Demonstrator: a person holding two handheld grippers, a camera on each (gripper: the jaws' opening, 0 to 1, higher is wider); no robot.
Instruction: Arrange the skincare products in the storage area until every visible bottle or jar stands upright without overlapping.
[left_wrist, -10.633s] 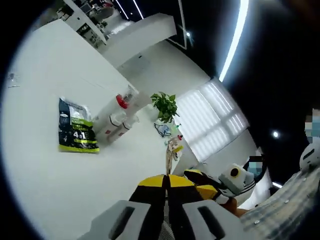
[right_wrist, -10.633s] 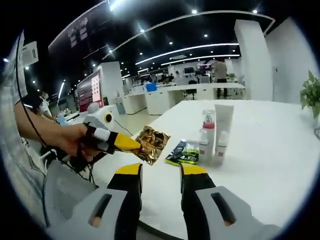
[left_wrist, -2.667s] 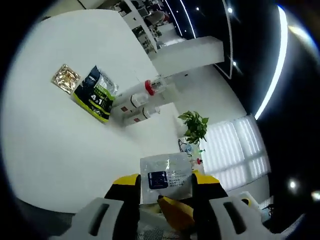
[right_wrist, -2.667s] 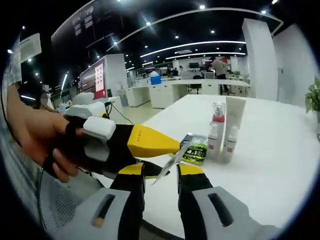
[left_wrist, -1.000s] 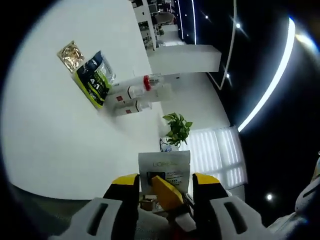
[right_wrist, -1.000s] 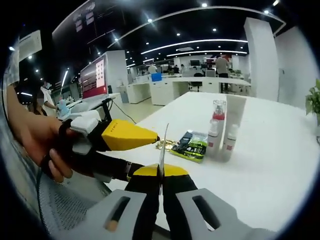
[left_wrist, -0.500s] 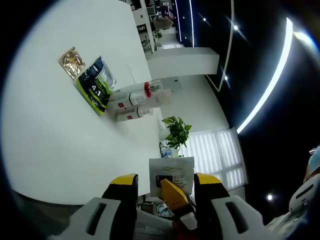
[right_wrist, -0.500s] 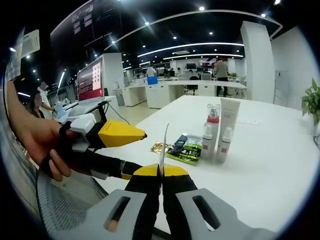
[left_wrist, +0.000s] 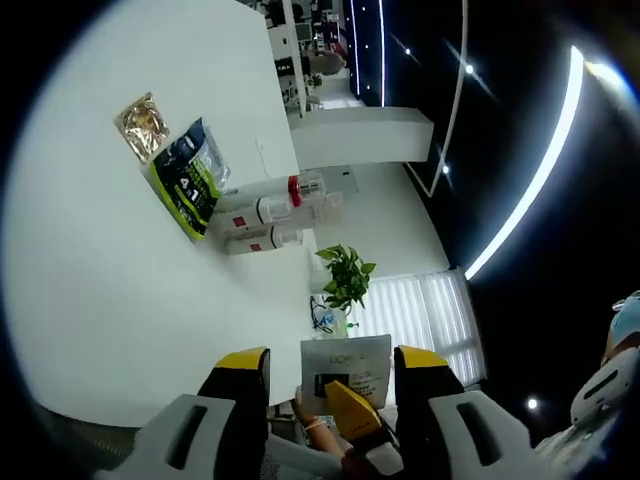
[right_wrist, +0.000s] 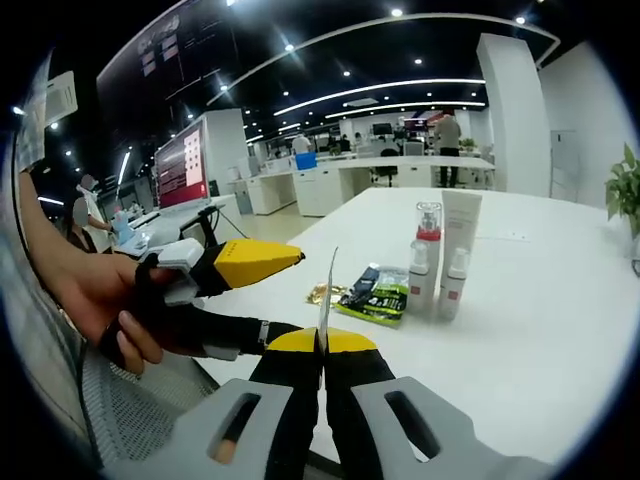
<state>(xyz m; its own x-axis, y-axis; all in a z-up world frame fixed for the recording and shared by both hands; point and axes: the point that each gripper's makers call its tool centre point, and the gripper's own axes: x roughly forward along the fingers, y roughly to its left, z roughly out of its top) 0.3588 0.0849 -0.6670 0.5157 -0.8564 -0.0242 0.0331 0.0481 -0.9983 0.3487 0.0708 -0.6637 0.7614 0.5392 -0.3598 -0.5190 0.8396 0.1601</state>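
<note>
My right gripper (right_wrist: 322, 340) is shut on a thin silver sachet (right_wrist: 324, 290), seen edge-on above its yellow tips. In the left gripper view that sachet (left_wrist: 346, 361) faces me between the spread jaws of my left gripper (left_wrist: 330, 362), which is open and touches nothing; the right gripper's yellow tip (left_wrist: 349, 412) pinches the sachet's lower edge. On the white table (right_wrist: 540, 330) stand a red-capped bottle (right_wrist: 428, 250), two small white pump bottles (right_wrist: 450, 283) and a white tube (right_wrist: 463, 235), all upright and close together. A green-black sachet (right_wrist: 374, 291) and a gold sachet (right_wrist: 319, 293) lie flat beside them.
A person's hand (right_wrist: 100, 300) holds the left gripper (right_wrist: 250, 264) to the left of my right jaws, off the table's near edge. A potted plant (left_wrist: 345, 277) stands farther along the table. Office desks and a screen (right_wrist: 182, 165) fill the background.
The gold sachet held earlier now lies on the table. The silver sachet went from between the left jaws into the right gripper, which closed on it. Since half a second ago, only slight shifts.
</note>
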